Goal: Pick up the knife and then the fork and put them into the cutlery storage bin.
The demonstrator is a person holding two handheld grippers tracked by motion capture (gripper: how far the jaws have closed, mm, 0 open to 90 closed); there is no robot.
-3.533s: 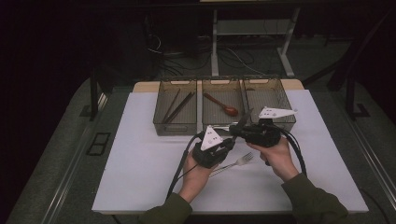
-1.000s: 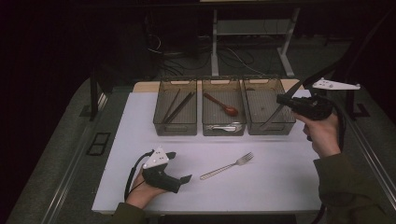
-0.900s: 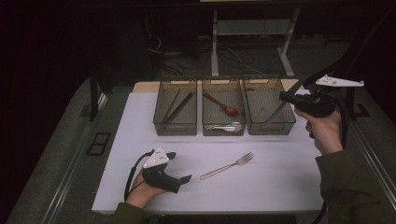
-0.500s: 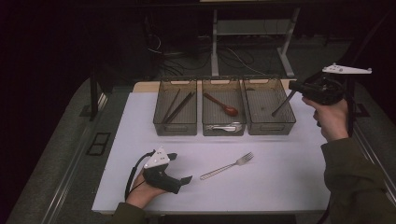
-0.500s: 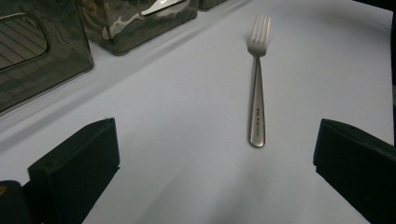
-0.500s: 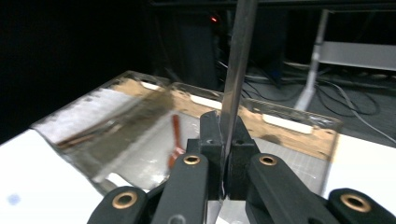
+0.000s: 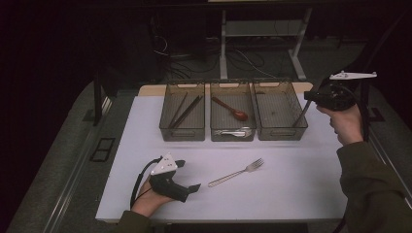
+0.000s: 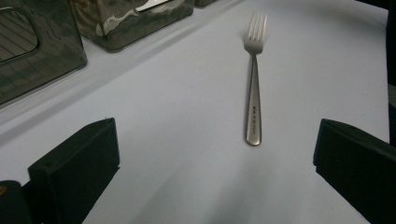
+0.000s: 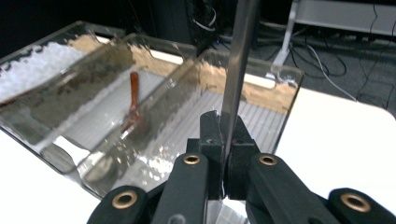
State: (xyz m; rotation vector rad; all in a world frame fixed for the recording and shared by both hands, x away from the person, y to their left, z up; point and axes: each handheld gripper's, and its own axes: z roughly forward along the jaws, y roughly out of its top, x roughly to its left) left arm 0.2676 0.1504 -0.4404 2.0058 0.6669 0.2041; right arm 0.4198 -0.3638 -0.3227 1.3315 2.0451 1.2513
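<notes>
A steel fork (image 7: 236,172) (image 8: 253,93) lies on the white table, tines pointing toward the bins. My left gripper (image 7: 188,175) (image 8: 215,149) rests on the table at the front left. It is open, and the fork's handle end lies just ahead of its jaws. My right gripper (image 7: 311,97) (image 9: 224,135) is held up at the right of the table, shut on a thin flat metal utensil (image 7: 302,112) (image 9: 240,56). The utensil slants down to the right wall of the right bin (image 7: 282,133).
Three clear bins stand in a row at the back. The left bin (image 7: 182,136) holds dark chopsticks (image 7: 184,110). The middle bin (image 7: 232,138) holds a red spoon (image 7: 232,109) (image 9: 133,100) and a metal utensil (image 7: 233,131). Open table surrounds the fork.
My right gripper has drifted to the right with the metal utensil, from over the right bin to its right edge. The left gripper and the fork have stayed in place.
</notes>
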